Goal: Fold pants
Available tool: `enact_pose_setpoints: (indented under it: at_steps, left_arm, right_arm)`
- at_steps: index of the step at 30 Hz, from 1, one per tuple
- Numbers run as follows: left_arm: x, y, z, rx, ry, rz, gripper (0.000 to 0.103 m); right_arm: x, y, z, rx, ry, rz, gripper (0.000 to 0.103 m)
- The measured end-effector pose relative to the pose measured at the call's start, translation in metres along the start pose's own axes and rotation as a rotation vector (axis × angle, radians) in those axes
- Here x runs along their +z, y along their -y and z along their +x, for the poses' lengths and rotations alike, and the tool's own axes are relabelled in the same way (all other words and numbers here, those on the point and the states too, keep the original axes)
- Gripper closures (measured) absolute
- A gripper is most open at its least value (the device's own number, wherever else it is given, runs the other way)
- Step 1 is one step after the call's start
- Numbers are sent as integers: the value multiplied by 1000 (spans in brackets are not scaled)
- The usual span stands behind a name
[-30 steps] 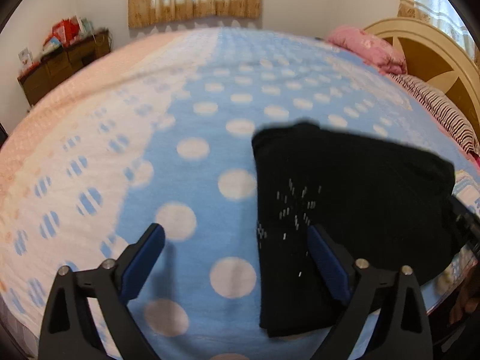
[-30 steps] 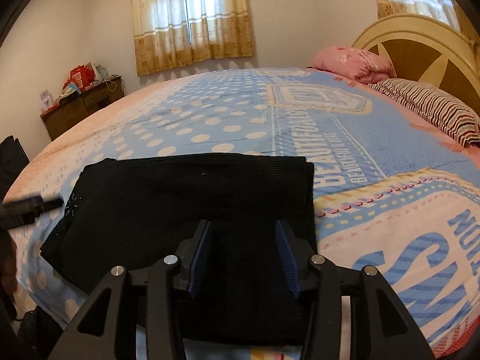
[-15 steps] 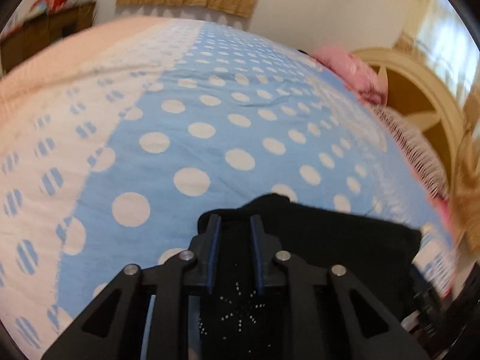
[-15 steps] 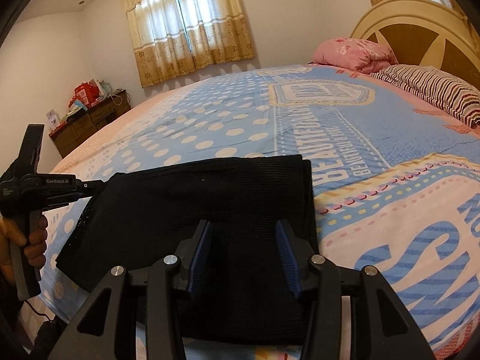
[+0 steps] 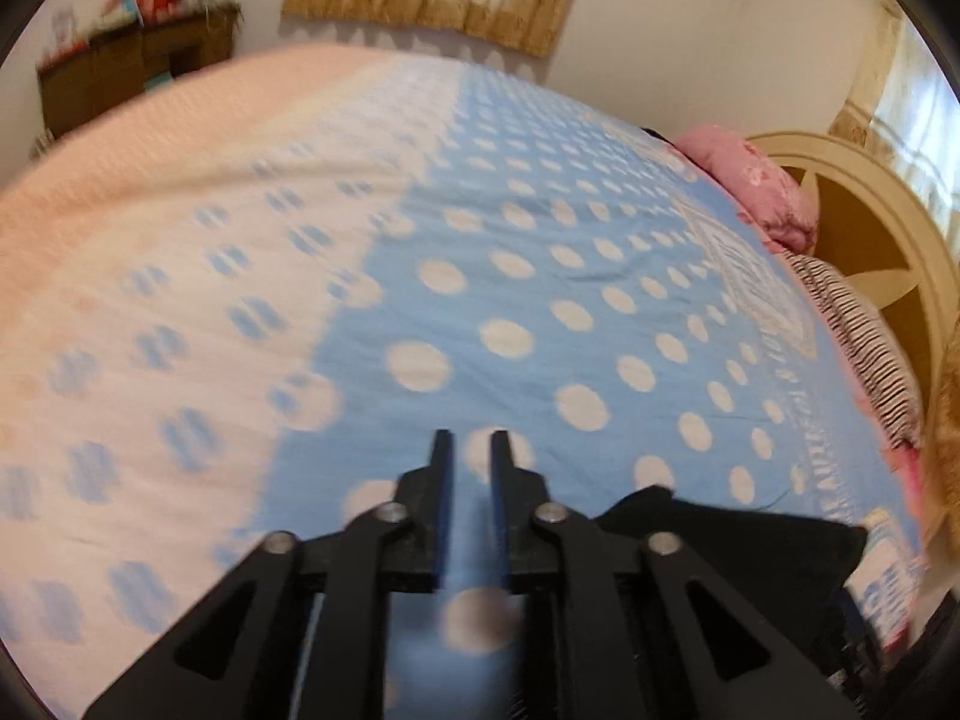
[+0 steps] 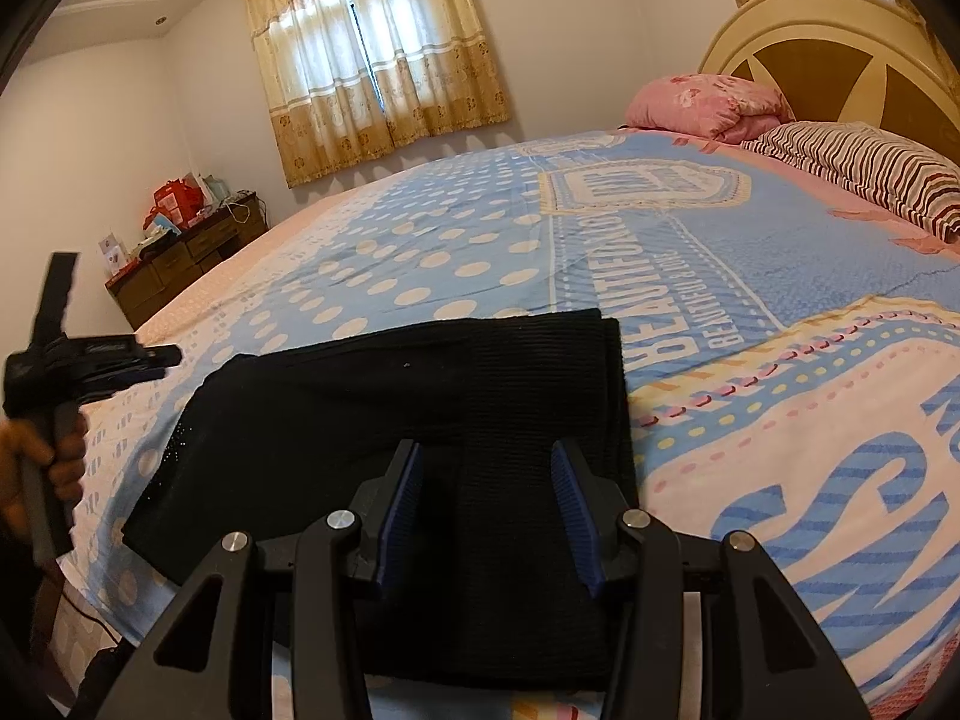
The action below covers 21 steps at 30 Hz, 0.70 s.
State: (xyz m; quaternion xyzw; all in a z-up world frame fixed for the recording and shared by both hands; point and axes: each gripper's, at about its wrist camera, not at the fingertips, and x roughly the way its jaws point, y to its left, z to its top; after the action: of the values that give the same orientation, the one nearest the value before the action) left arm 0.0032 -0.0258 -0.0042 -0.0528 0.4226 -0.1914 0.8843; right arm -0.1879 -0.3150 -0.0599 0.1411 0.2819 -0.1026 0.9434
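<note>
Left wrist view shows the left gripper (image 5: 467,441) over the dotted blue part of the bedspread (image 5: 540,276), its two fingers standing close together with a narrow slot of bedspread visible between them and no cloth in it; the jaws have just been parting slightly after closing, and they hold nothing. One pair of black pants (image 5: 732,534) lies folded at the lower right of that view, apart from the fingertips and partly hidden behind the gripper's frame. From the right wrist view the same single garment (image 6: 384,414) is a flat dark rectangle near the front edge of the bed, with two layers showing where a ribbed panel overlaps the smoother cloth. The right gripper (image 6: 487,468) hangs above the near part of the pants with its two blue-lined fingers set apart, partly open; whether the pads touch the fabric cannot be told. At the left edge of this view one hand (image 6: 42,462) grips the handle of the left gripper (image 6: 153,356), which is off the pants' left end. Two pillows sit by the headboard (image 6: 840,54): one pink pillow (image 6: 708,102) and one striped pillow (image 6: 864,168). One curtained window (image 6: 372,66) and one wooden dresser (image 6: 180,264) stand beyond the bed.
</note>
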Motion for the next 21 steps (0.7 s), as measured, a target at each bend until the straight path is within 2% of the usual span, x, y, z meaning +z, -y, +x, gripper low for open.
enact_pose_setpoints:
  at_steps: [1,3,7,9,11,13,15,18,21]
  left_arm:
    - [-2,0,-5,15,11,12,62]
    - [-12,2,-16,17,26,30,51]
    - [-37,23,-15,-63,-27,57,45]
    - [-46,34,1,-28,-60,99,44]
    - [-50,34,12,9,-71,91,35]
    - [-49,29,7,3,-58,60,26]
    - [-48,25,4,-16,-73,52,25]
    - [-54,21,-7,-27,-72,32,25]
    - [-64,25,-12,-87,-88,18,19]
  right_arm:
    - [0,0,0,1,1,3,56]
    - [0,1,0,6,3,11,56]
    - [6,7,-11,39,12,72,56]
    - [8,17,-27,77,51,137,56]
    - [8,30,-46,58,103,189,56]
    - [7,43,-58,17,111,224,56]
    - [4,51,-63,26,114,258,56]
    - [1,53,-56,63,86,284,54]
    - [-8,48,-32,60,-17,288,52]
